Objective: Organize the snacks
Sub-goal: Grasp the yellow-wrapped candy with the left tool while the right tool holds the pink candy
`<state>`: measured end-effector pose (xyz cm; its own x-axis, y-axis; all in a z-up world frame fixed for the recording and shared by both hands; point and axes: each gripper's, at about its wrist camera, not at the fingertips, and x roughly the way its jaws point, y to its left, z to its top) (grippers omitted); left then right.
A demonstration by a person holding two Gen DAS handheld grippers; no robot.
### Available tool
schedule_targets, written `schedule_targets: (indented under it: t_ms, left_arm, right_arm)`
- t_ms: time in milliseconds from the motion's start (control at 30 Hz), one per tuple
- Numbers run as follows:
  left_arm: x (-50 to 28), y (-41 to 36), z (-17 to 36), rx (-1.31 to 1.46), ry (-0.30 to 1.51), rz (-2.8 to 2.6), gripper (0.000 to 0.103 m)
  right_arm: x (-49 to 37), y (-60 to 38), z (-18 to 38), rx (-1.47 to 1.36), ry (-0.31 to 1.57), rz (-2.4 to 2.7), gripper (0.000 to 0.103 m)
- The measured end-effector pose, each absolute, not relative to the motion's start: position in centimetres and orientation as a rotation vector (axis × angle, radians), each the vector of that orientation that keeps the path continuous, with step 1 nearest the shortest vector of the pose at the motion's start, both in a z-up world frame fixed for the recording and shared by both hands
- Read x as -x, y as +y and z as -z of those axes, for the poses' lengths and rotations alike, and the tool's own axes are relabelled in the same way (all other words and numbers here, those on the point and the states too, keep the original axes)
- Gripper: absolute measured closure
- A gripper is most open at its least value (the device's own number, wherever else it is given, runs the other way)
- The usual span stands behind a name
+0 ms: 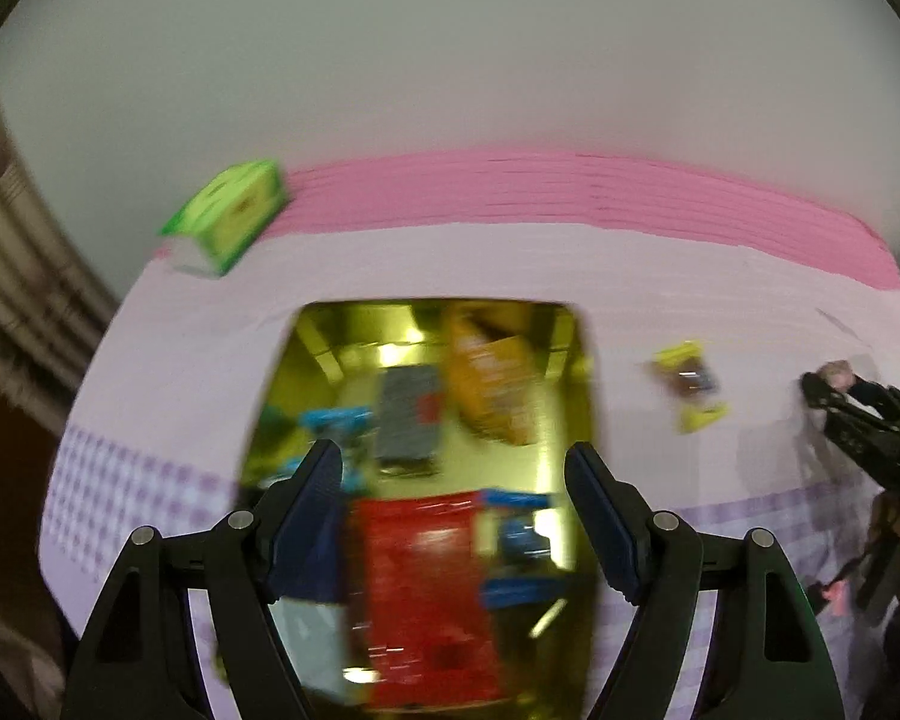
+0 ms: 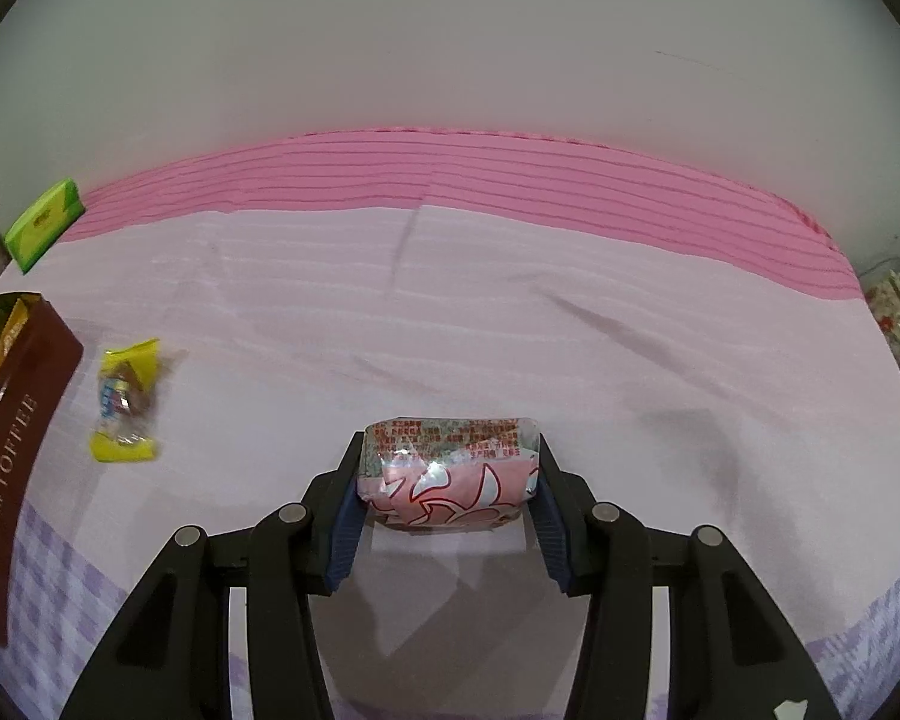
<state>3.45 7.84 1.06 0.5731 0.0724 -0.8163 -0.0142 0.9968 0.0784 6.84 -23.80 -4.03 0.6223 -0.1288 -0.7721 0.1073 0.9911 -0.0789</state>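
Observation:
In the blurred left wrist view my left gripper [image 1: 453,480] is open and empty above a gold-lined toffee tin [image 1: 576,420] that holds several snacks: a red packet [image 1: 426,588], an orange packet [image 1: 495,387], a grey packet [image 1: 408,414] and blue wrappers [image 1: 519,531]. In the right wrist view my right gripper [image 2: 449,483] is shut on a pink-and-silver snack packet [image 2: 450,468], held just over the pink cloth. A yellow-ended candy [image 2: 127,402] lies left of it, also in the left wrist view [image 1: 690,384]. The tin's brown side [image 2: 12,450] is at the far left.
A green box [image 1: 228,213] lies at the cloth's back left, also in the right wrist view [image 2: 42,222]. The table has a pink cloth [image 2: 510,312] with a darker pink band at the back and a white wall behind. My right gripper shows at the left view's right edge [image 1: 858,420].

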Motion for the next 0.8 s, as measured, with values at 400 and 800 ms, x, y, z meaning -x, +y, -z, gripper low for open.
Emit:
schedule_targets:
  t_ms: [400,800]
  left_arm:
    - [-6.2,0.2,0.0,-0.063,1.033,0.099,0.026]
    - [-8.9,-2.5,1.8,-0.034,1.106,0.108,0.026]
  right_arm:
    - [-5.7,-28.8,3.9,-0.039,0.872,0.212,0.057]
    - [-5.1,-28.8,3.8,-0.037,0.872,0.212,0.056]
